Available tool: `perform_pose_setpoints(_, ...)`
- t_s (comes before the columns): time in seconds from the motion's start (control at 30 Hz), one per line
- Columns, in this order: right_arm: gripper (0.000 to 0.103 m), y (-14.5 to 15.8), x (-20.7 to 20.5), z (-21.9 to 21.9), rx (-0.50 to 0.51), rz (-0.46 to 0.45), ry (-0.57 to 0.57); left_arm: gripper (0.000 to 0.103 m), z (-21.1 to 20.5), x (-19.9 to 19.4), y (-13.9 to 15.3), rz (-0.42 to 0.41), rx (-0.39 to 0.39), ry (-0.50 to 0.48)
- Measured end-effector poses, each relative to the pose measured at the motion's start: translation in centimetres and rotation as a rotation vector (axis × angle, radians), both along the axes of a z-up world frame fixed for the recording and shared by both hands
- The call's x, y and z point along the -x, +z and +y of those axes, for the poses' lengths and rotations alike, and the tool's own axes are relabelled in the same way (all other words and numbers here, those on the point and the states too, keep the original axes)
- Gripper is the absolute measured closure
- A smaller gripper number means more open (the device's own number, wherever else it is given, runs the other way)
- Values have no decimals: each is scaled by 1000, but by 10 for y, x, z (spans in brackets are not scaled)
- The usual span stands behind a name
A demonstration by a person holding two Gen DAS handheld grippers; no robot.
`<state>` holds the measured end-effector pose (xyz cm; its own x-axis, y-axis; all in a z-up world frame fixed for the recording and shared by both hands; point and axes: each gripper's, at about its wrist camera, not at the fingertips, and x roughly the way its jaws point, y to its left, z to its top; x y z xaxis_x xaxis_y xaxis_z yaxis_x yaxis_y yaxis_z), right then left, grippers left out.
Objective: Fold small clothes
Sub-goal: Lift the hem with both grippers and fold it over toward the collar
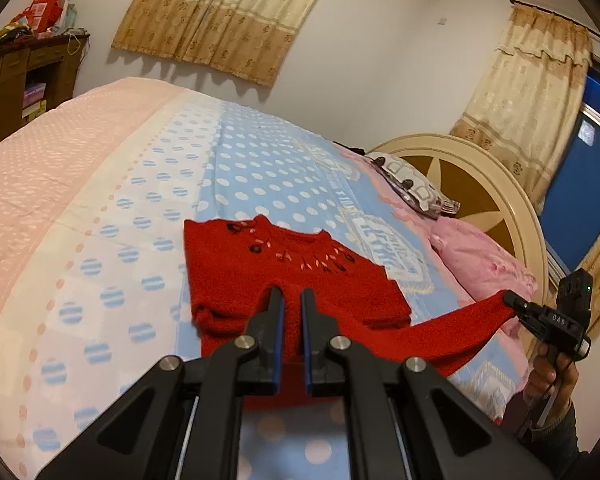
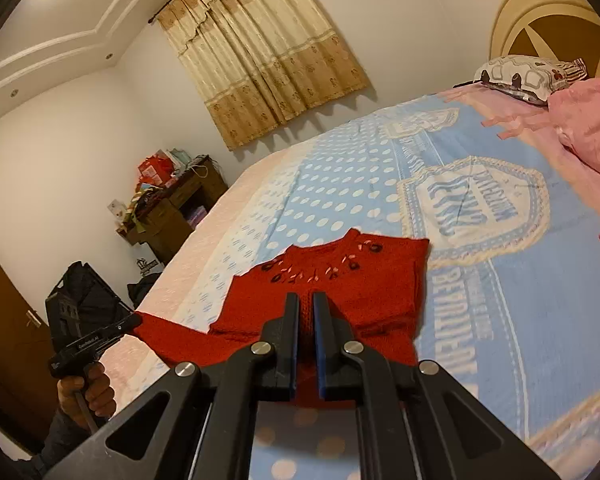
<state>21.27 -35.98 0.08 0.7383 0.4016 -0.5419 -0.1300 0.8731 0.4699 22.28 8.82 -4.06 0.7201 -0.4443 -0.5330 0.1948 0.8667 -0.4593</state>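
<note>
A small red knit sweater (image 1: 260, 264) with embroidered flowers round the neck lies on the bed, its neck end flat and far from me. Its near hem is lifted off the sheet. In the left wrist view my left gripper (image 1: 291, 294) is shut on the hem, with red knit showing between its fingers. The right gripper (image 1: 509, 300) shows at the right edge, pinching the other hem corner and stretching it out. In the right wrist view my right gripper (image 2: 306, 300) is shut on the sweater (image 2: 360, 276). The left gripper (image 2: 135, 320) holds the far corner at the left.
The bed (image 1: 240, 168) has a blue polka-dot sheet with a pale pink side. A pink pillow (image 1: 476, 256) and a patterned pillow (image 1: 412, 188) lie by the round headboard (image 1: 480, 184). A dark wooden cabinet (image 2: 172, 208) stands past the bed's foot. A person's hand (image 2: 88, 392) grips the left handle.
</note>
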Motion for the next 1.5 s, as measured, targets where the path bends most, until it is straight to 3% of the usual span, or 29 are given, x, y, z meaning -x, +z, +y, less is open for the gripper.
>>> perform_pose_setpoints(0.47,97,-14,-122,-13,48,59,-65,95,-1,-102,-5,31,-25,43)
perform_pose_setpoints(0.83,97,-78,-211,-15,60,179,-104,96,-5,-170,-53,125,-51,62)
perform_pose_setpoints(1.2,97,-134,-273,-27,70,310,-167,95,0,-223,-96,221,-45,104)
perform_pose_setpoints(1.37,93,-158,-292,-31,86,370,-215,95,6,-228,-110,244,-93,194)
perform_pose_setpoints(1.4,90,-160,-292,-33,87,363,-233,95,9,-227,-111,250,-90,203)
perform_pose_setpoints(1.47,65,-159,-285,-36,88,350,-254,95,17,-213,-107,228,-76,222)
perform_pose_setpoints(1.5,44,-158,-281,-35,85,349,-253,95,19,-207,-104,214,-78,226)
